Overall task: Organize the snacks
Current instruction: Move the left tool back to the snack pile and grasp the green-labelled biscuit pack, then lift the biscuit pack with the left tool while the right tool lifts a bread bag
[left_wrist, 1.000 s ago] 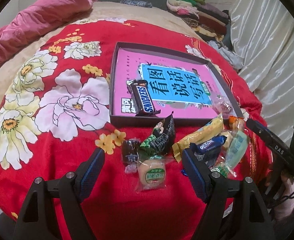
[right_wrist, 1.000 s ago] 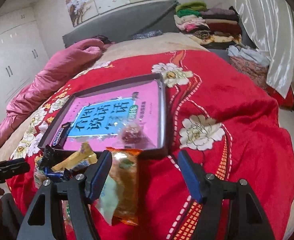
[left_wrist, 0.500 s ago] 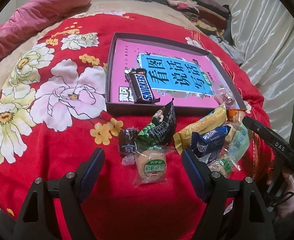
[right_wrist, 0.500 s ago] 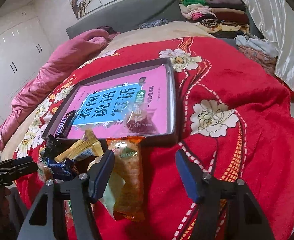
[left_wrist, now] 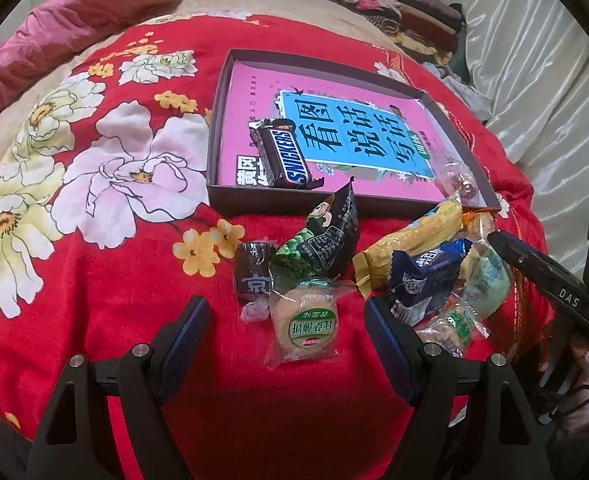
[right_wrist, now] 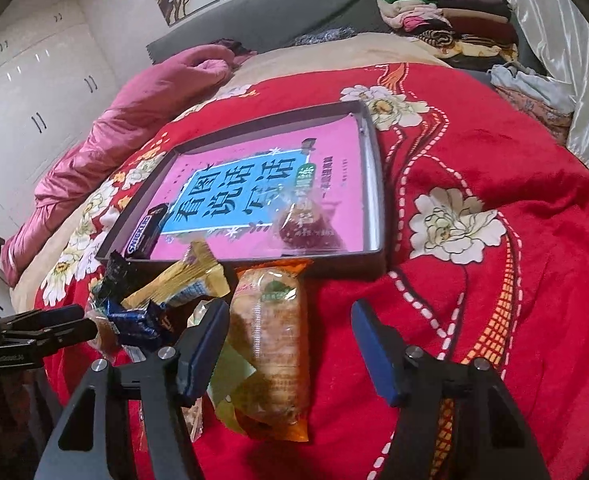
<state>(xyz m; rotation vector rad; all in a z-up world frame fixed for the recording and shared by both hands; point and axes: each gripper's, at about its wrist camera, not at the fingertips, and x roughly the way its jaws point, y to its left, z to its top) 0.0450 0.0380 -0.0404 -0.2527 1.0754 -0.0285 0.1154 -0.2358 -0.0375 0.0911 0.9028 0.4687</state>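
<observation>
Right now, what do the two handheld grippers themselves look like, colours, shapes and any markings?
Both match: the left gripper and the right gripper each have two black angular arms with triangular cut-outs, silver round bolt heads at the joints, and dark blue textured pads inside the fingertips. From the left wrist view, the right gripper's black side shows white lettering reading DAS.

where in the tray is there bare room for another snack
Free: the far half of the tray, behind the snickers, and its middle between the snickers and the clear candy bag. Crowded: the snack pile on the blanket just outside the near wall.
</observation>
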